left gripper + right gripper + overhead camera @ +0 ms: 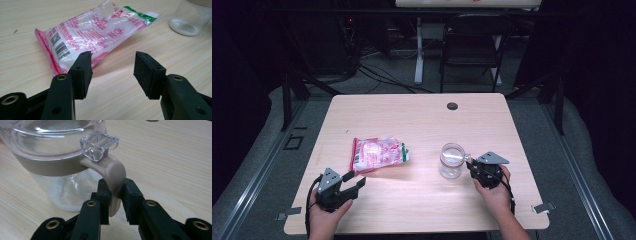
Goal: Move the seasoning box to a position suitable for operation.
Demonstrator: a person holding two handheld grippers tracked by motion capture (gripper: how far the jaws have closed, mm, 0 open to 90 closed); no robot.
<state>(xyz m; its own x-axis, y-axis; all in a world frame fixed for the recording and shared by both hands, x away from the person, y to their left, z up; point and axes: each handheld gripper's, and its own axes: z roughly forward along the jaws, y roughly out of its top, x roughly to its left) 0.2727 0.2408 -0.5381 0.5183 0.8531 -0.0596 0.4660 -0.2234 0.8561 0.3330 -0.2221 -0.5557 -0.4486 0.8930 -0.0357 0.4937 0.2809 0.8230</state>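
A pink and white plastic bag [379, 154] with a green end lies flat on the wooden table [422, 115], left of centre. A clear jar [451, 161] with a beige collar and clear lid stands upright to its right. My left gripper [353, 179] rests near the table's front left, open, its jaws [112, 67] just short of the bag's [95, 32] near corner with nothing between them. My right gripper [469, 165] is at the jar's right side. In the right gripper view its pads [115, 192] press on the beige clasp [113, 172] that hangs from the jar's [50, 165] collar.
A dark round grommet [452, 106] sits near the table's far edge. A black folding chair [474, 45] and cables stand on the floor beyond the table. Bare wood lies between bag and jar [190, 17] and along the front edge.
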